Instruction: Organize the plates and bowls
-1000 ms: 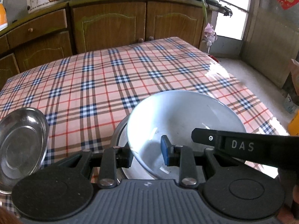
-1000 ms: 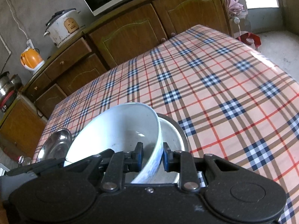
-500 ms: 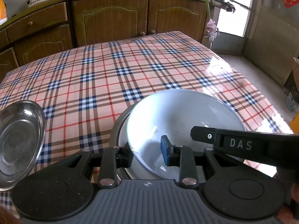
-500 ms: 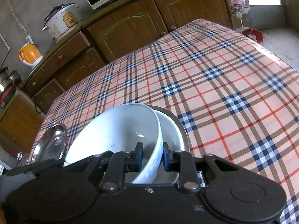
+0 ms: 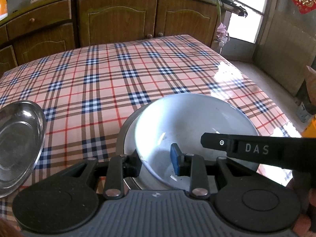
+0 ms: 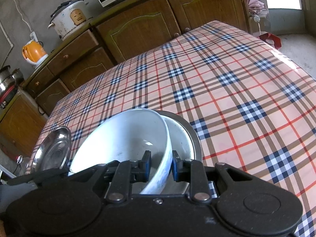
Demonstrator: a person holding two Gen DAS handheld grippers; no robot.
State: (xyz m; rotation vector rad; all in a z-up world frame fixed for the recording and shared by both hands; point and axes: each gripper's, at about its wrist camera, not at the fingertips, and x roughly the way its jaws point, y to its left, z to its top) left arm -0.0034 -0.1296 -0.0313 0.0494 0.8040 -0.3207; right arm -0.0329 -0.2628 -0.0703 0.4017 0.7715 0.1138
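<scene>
A white bowl (image 5: 193, 122) hangs tilted just above a second white bowl (image 6: 179, 138) that sits inside a steel bowl (image 6: 194, 138) on the checked tablecloth. My left gripper (image 5: 154, 164) is shut on the tilted bowl's near-left rim, one finger outside and the blue pad inside. My right gripper (image 6: 161, 165) is shut on the same bowl's (image 6: 126, 138) right wall, a blue pad on each side. In the left wrist view the right gripper's black side bar (image 5: 254, 148) crosses the bowl. A steel plate (image 5: 17, 142) lies at the table's left edge.
The checked table (image 5: 138, 69) stretches away beyond the bowls. Wooden cupboards (image 6: 138, 27) stand behind it, with a rice cooker (image 6: 69, 17) and an orange kettle (image 6: 34, 52) on top. The table's right edge drops to the floor near a doorway.
Both grippers keep their hold on the white bowl over the stacked bowls. Both views have drifted only slightly.
</scene>
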